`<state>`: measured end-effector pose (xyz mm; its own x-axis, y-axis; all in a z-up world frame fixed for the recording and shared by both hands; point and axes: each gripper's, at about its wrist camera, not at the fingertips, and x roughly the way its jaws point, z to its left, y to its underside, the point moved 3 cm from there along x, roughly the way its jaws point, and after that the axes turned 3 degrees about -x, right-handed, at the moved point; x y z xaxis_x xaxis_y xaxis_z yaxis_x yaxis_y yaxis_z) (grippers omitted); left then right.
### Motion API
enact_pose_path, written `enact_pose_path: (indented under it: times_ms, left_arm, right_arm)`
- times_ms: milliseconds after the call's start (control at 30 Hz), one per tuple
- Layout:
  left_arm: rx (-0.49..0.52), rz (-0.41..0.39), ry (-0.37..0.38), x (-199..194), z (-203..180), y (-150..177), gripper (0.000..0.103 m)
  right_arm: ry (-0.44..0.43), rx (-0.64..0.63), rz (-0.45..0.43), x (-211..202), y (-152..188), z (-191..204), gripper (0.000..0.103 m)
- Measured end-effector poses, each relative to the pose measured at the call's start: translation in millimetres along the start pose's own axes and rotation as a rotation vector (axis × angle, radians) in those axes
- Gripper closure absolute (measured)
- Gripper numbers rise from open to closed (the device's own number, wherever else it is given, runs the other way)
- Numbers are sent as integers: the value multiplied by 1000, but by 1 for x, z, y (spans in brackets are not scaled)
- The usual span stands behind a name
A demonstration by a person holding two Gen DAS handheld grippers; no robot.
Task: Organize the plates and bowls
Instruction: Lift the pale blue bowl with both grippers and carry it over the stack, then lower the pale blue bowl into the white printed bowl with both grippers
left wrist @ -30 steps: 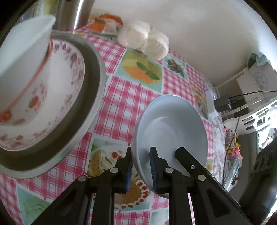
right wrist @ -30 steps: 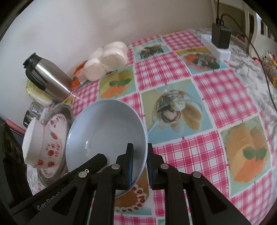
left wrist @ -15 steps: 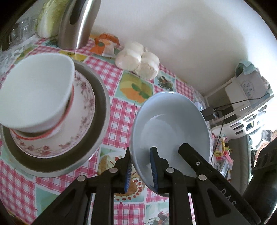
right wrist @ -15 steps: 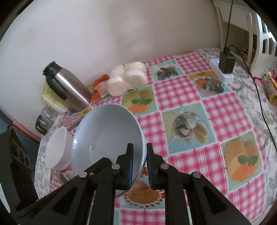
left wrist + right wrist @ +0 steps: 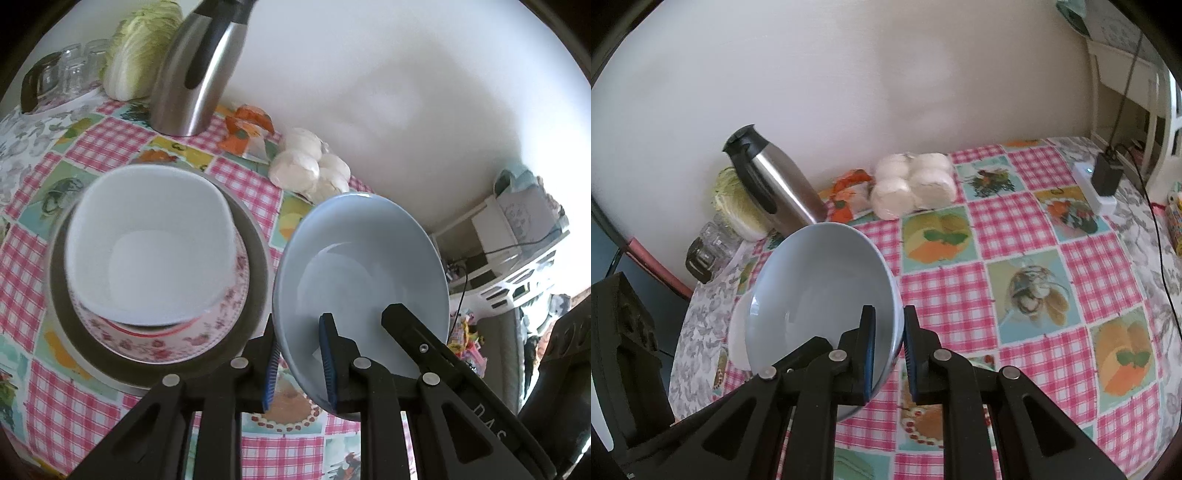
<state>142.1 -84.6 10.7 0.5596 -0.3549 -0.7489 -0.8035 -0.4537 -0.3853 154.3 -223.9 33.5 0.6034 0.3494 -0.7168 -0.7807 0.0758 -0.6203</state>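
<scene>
I see a pale blue bowl, plain inside. At nine o'clock from it sits a white bowl on a white plate edged with small pink-red flowers, itself on a dull grey metal plate. The tablecloth is pink-and-white gingham alternating with teal food-print squares. The thermos is brushed steel with black trim. My gripper pads are blue.

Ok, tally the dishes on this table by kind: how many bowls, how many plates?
Bowls: 2 (blue bowl, white bowl)
Plates: 2 (floral plate, grey plate)
Total: 4
</scene>
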Motion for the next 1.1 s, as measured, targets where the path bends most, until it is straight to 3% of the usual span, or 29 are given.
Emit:
enact_pose_path:
  times_ms: [633,1100]
  left_arm:
    - [-89,-73,-3,-45,66,-37,81]
    - [-96,-54,-60,-40,88,-43,81]
  right_arm:
    - [-68,-82,-2,27,0,80,88]
    - [-68,-93,26,46,6,93,88]
